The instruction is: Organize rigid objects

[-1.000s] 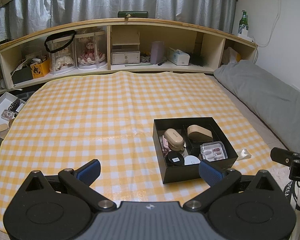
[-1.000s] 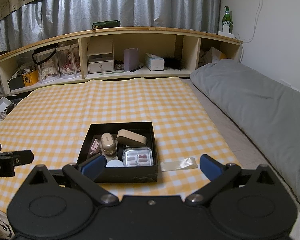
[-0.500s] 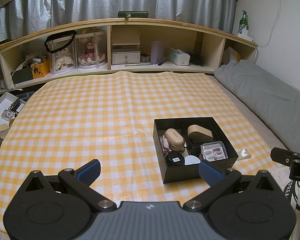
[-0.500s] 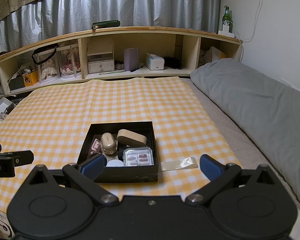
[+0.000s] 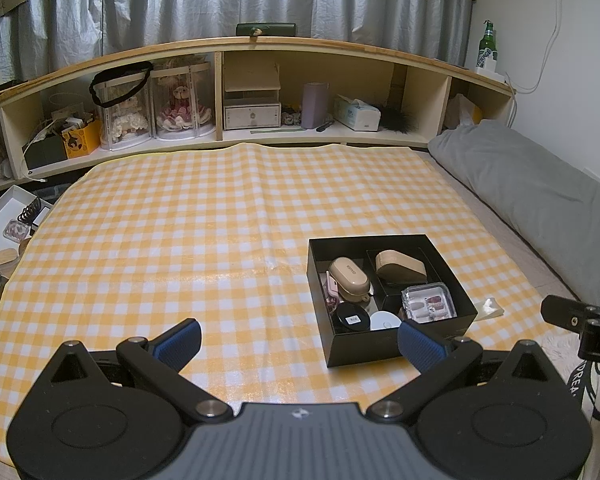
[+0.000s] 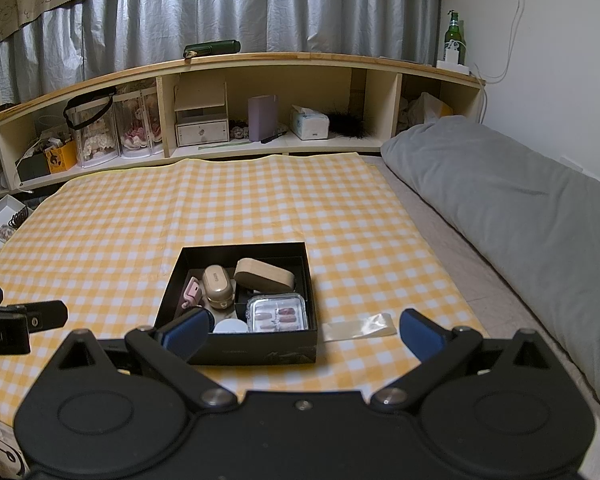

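Observation:
A black open box [image 5: 360, 354] stands on the yellow checked cloth [image 5: 180, 240]; it also shows in the right wrist view [image 6: 256, 346]. It holds a tan case [image 5: 400, 266], a beige case [image 5: 348, 276], a clear box of press-on nails [image 5: 428, 302], a black round tin [image 5: 352, 318], a white disc [image 5: 385, 320] and a pink item [image 6: 192, 292]. My left gripper [image 5: 298, 344] is open and empty, near the box's front left. My right gripper [image 6: 302, 330] is open and empty, just in front of the box.
A clear plastic bag [image 6: 360, 326] lies right of the box. A grey pillow [image 6: 520, 216] runs along the right. A wooden shelf [image 5: 260, 92] with dolls, boxes and tissues stands at the back. A white tray [image 5: 8, 216] sits off the cloth at left.

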Action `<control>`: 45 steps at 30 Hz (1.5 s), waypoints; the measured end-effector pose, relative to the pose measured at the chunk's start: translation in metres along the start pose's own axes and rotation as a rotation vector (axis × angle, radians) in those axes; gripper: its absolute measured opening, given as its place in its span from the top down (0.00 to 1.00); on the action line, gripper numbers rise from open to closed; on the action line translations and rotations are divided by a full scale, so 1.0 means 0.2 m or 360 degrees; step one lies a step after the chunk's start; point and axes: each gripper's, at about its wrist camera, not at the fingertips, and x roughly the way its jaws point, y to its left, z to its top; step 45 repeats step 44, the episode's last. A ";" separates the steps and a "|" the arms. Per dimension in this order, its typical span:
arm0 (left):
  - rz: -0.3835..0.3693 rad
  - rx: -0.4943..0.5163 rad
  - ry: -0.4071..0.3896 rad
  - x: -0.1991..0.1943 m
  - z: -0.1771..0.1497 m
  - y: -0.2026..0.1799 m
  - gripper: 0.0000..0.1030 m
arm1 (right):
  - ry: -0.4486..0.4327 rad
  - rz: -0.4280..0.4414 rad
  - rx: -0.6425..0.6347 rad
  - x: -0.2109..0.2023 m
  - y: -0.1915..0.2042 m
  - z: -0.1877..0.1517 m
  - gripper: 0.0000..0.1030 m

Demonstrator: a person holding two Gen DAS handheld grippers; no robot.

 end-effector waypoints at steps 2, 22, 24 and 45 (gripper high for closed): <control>0.0003 0.0001 0.0000 0.00 0.00 0.00 0.00 | 0.0000 0.0000 0.0000 0.00 0.00 0.00 0.00; 0.0003 0.0002 0.0000 0.00 0.00 0.01 0.00 | 0.0001 0.0001 0.0002 0.00 0.00 0.00 0.00; 0.0002 0.0003 -0.0001 0.00 0.00 0.01 0.00 | 0.0001 0.0001 0.0003 0.00 0.00 0.00 0.00; 0.0015 -0.0004 0.0004 0.00 0.02 0.05 0.00 | 0.0002 0.0002 0.0006 0.00 0.00 0.00 0.00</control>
